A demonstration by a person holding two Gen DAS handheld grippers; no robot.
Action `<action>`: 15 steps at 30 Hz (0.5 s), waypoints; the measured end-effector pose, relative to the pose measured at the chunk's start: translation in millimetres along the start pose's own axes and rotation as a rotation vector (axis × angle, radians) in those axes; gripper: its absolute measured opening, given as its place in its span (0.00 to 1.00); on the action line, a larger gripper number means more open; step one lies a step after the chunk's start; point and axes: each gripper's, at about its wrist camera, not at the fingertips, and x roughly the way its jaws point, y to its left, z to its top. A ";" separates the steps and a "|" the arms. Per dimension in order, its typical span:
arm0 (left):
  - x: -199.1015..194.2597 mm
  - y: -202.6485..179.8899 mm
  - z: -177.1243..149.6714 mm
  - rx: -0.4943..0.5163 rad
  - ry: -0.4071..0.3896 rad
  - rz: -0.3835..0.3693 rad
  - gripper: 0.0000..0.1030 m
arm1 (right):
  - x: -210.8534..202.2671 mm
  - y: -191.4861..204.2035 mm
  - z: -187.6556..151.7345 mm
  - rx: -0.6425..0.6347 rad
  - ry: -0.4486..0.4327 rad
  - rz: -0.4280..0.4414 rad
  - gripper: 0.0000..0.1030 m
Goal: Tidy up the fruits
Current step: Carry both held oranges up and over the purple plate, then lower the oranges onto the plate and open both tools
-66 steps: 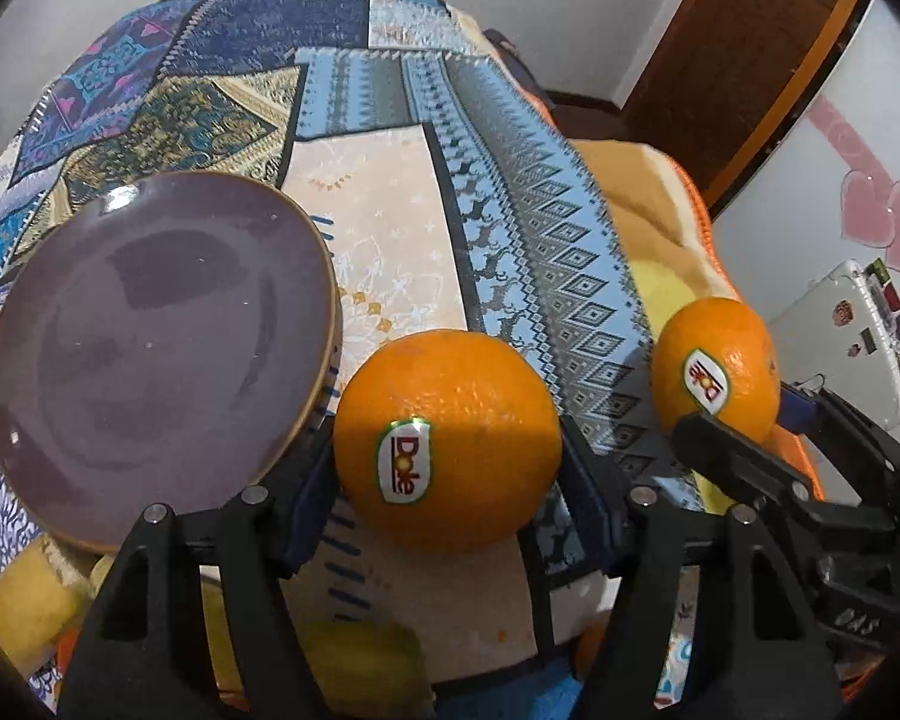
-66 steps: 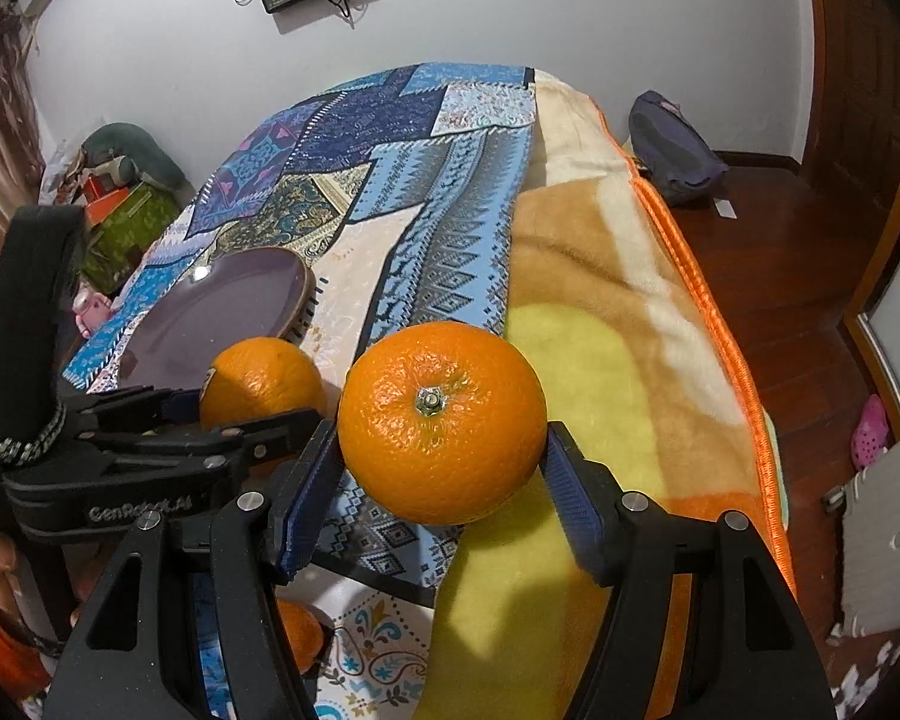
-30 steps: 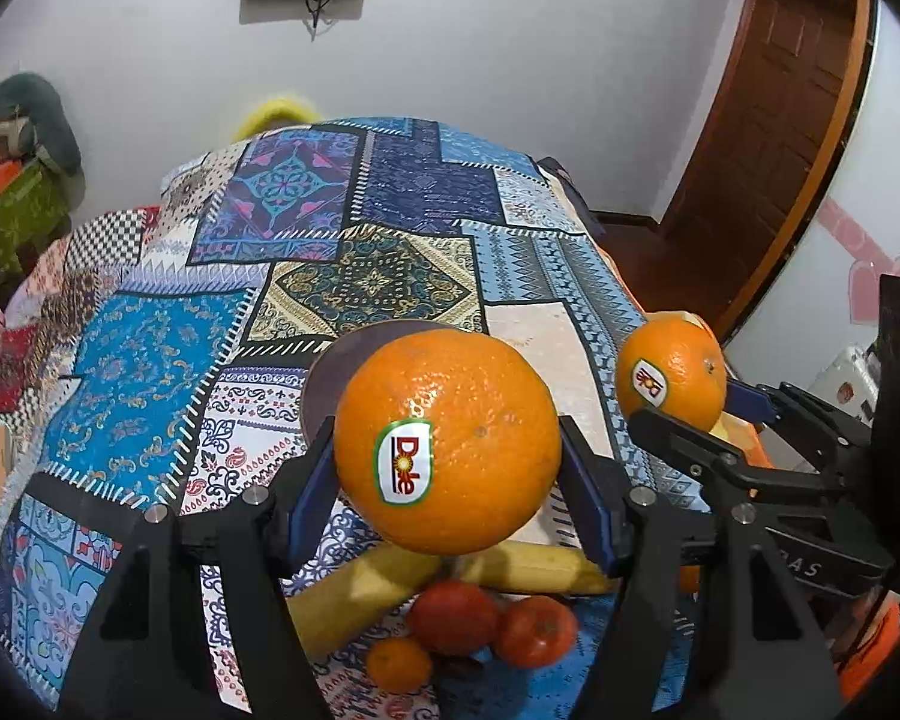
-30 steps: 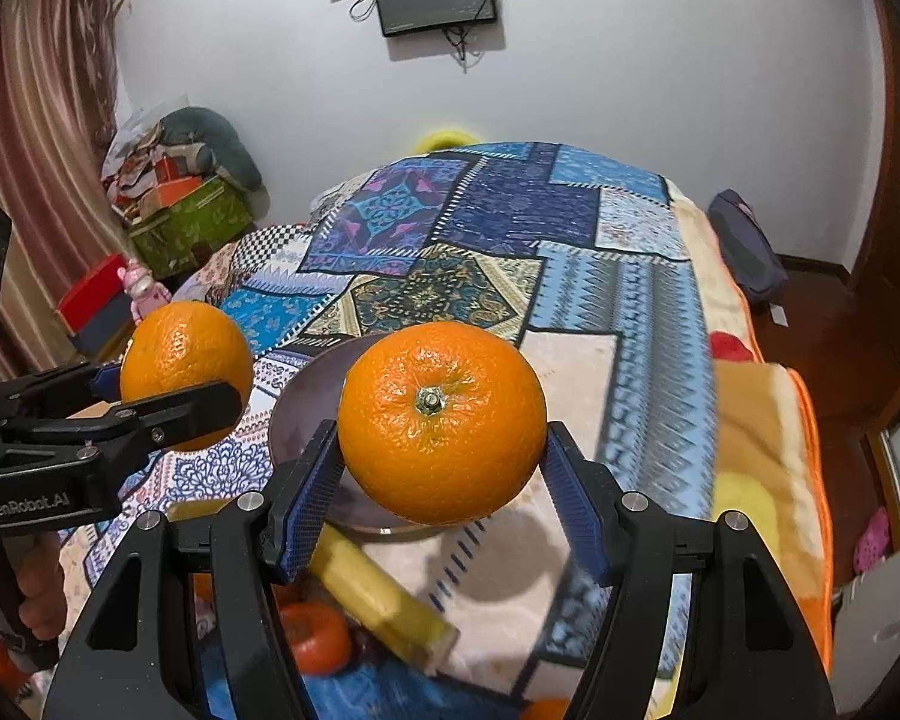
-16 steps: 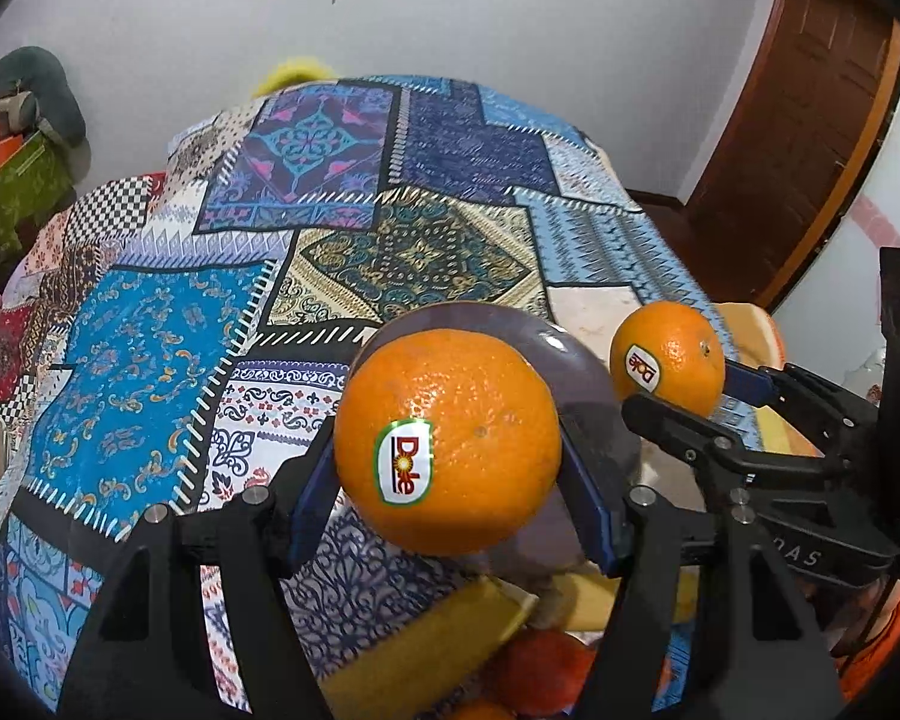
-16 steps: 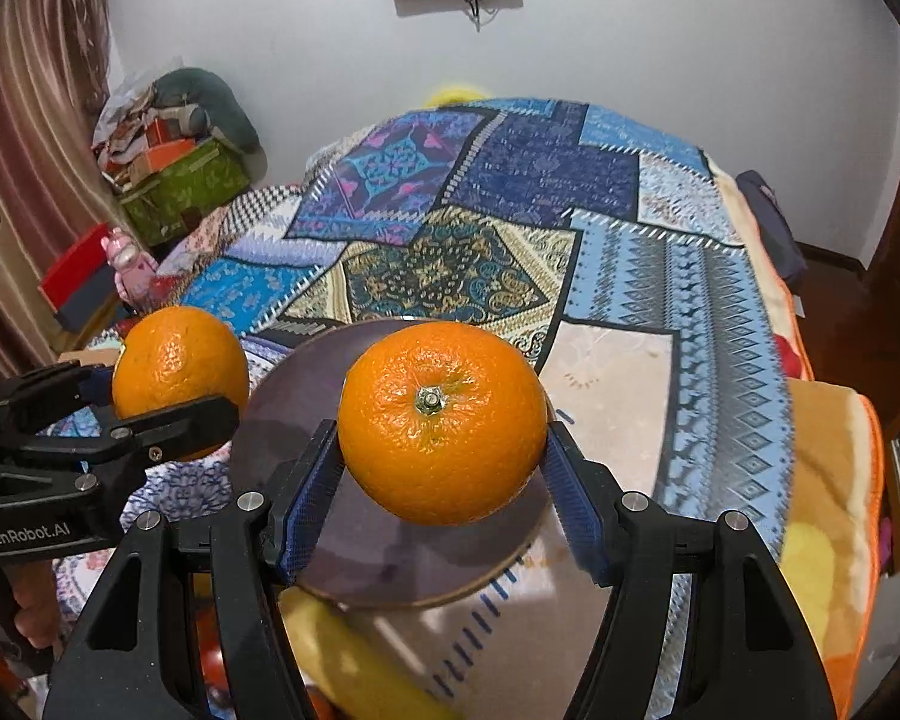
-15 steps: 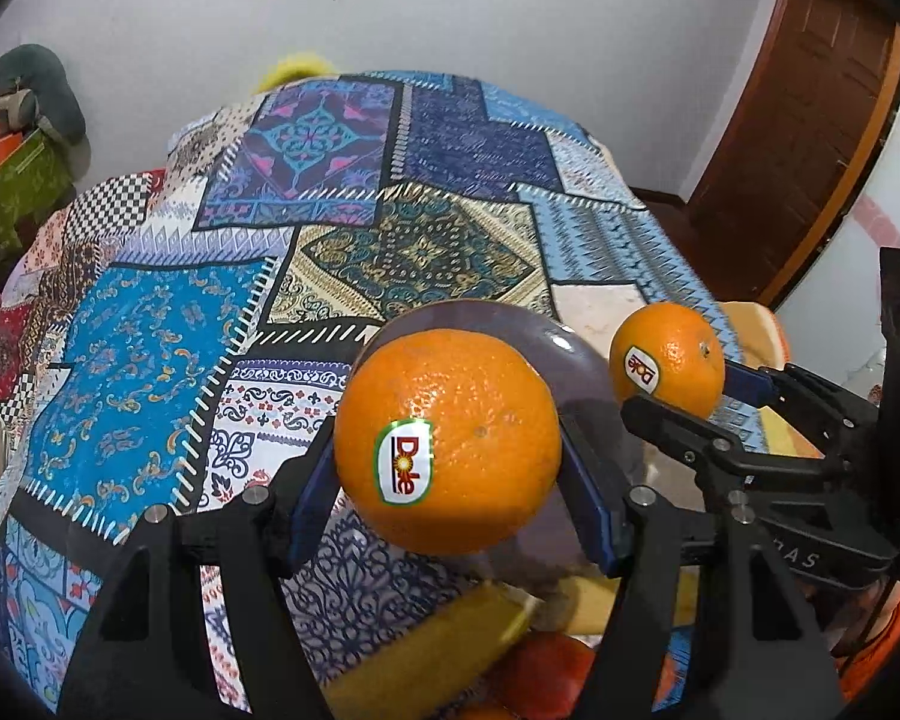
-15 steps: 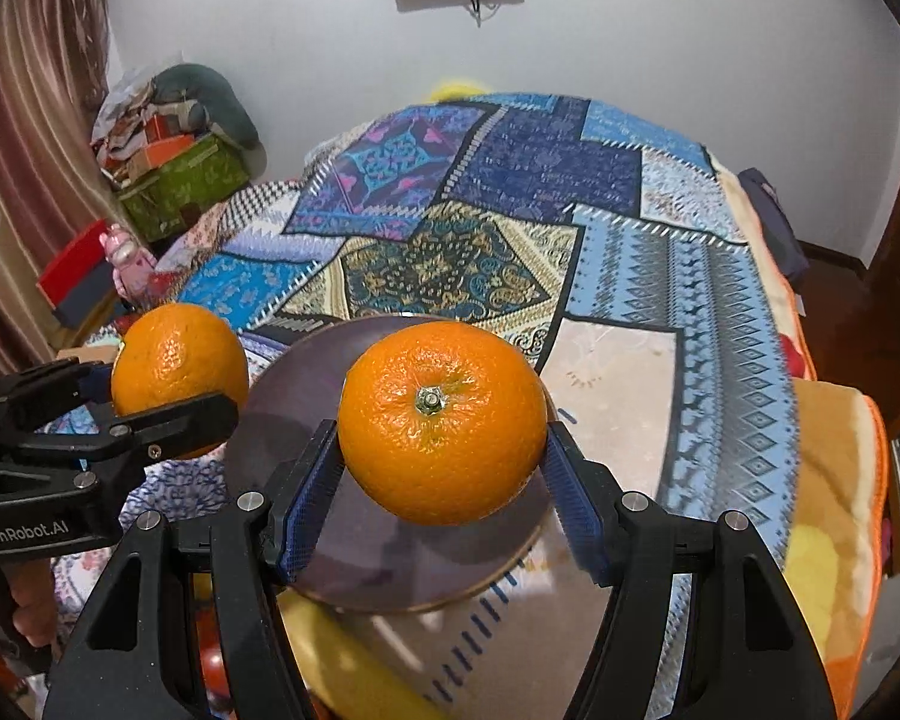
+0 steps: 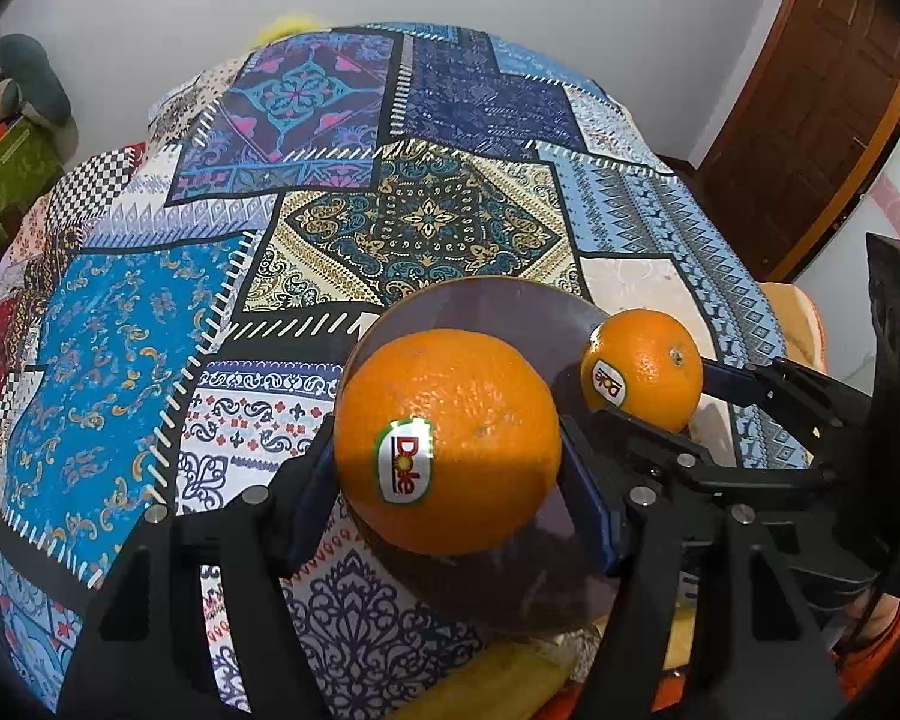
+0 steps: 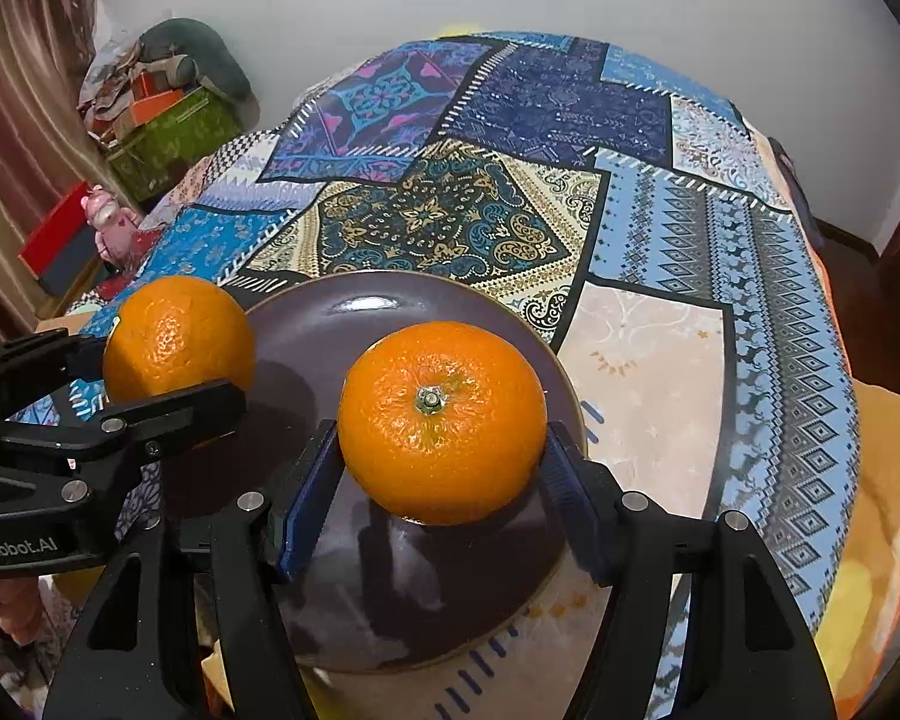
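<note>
My left gripper [image 9: 447,468] is shut on an orange with a Dole sticker [image 9: 450,420], held above the near left part of a dark purple plate [image 9: 510,306]. My right gripper [image 10: 441,468] is shut on a second orange [image 10: 444,420], held over the middle of the same plate [image 10: 330,336]. Each view shows the other gripper's orange: the right one [image 9: 642,369] in the left wrist view, the left one [image 10: 177,336] in the right wrist view. The plate lies on a patchwork cloth [image 9: 420,222].
A yellow banana [image 9: 510,684] lies at the plate's near edge, mostly hidden. Boxes and bags [image 10: 162,120] are piled at the back left. A brown door [image 9: 810,108] stands at the right. An orange-yellow blanket [image 10: 882,510] covers the right side.
Both grippers have moved forward and down toward the plate with their oranges. The plate now looks larger and sits right under both oranges. The small fruits below have dropped out of view.
</note>
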 end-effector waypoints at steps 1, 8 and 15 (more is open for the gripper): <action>2.0 0.2 1.0 0.001 0.004 0.000 0.65 | 1.7 0.1 0.9 -0.003 0.002 -0.004 0.61; 16.9 4.0 4.4 -0.007 0.045 -0.011 0.65 | 14.2 -5.3 4.1 -0.005 0.039 -0.001 0.61; 24.0 2.2 3.7 0.002 0.065 -0.012 0.66 | 21.9 -7.7 2.5 -0.002 0.071 -0.002 0.62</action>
